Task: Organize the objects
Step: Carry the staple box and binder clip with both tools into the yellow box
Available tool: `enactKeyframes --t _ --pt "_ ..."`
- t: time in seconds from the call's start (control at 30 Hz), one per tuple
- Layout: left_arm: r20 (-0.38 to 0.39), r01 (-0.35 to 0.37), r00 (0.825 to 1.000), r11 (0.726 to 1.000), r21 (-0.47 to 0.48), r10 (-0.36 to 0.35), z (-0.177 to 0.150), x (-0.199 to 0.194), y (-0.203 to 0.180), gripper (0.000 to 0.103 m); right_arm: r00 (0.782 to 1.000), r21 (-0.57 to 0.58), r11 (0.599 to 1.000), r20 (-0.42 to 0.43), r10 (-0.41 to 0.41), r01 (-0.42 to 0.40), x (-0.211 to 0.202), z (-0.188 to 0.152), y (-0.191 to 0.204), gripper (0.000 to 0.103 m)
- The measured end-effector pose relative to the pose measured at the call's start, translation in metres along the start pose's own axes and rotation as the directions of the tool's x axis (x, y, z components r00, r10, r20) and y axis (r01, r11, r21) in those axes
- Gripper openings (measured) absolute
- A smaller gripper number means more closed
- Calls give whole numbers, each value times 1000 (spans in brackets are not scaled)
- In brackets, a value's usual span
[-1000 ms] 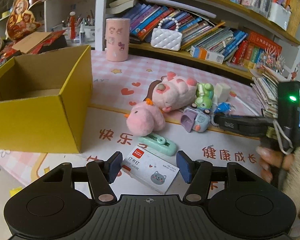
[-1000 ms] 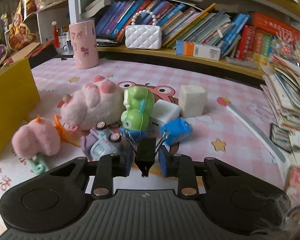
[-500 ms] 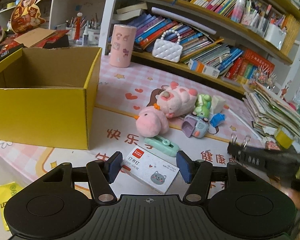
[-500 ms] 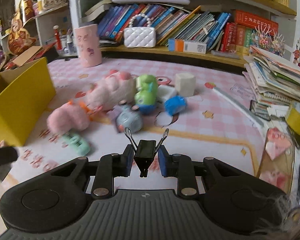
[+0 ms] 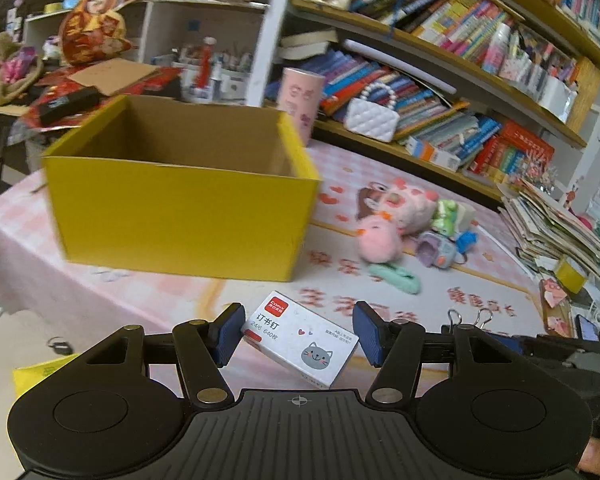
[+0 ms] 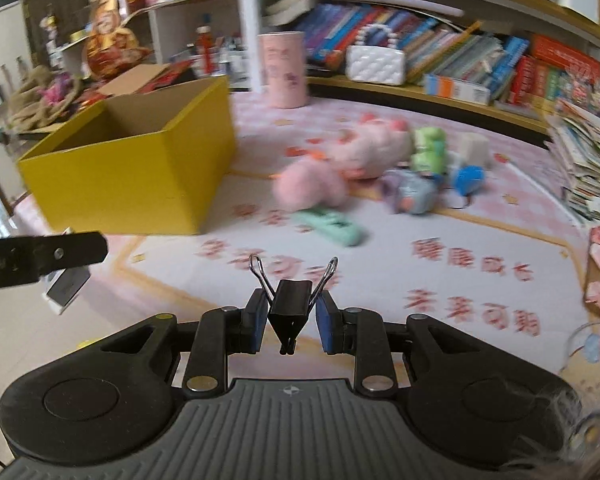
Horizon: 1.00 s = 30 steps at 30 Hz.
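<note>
White staple box (image 5: pixel 300 338) and black binder clip (image 6: pixel 289 312) held above the table.

Our left gripper (image 5: pixel 298 334): jaws clamped on a held box. Our right gripper (image 6: pixel 290 322): jaws pinched on a clip.

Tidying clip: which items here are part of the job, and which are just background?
In play: staple box in left gripper; binder clip in right gripper; yellow box; plush toys; mint stapler.
Background: bookshelf books; white handbag; paper stack.
</note>
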State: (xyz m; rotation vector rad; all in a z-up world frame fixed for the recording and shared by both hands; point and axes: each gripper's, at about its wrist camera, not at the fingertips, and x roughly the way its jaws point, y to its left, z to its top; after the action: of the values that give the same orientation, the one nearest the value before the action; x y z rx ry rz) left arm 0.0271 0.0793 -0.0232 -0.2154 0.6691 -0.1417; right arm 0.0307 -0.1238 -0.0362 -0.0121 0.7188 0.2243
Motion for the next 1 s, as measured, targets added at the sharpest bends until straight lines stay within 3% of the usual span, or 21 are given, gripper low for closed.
enactKeyframes --t 0.47,1.0 --pt "71 -63 995 998 -31 65 -14 -72 88 58 997 -70 995 30 73 -71 -23 -14 112 25" --pt "150 -45 987 998 -45 51 -5 -95 116 58 994 -132 988 58 91 -83 -27 3 159 25"
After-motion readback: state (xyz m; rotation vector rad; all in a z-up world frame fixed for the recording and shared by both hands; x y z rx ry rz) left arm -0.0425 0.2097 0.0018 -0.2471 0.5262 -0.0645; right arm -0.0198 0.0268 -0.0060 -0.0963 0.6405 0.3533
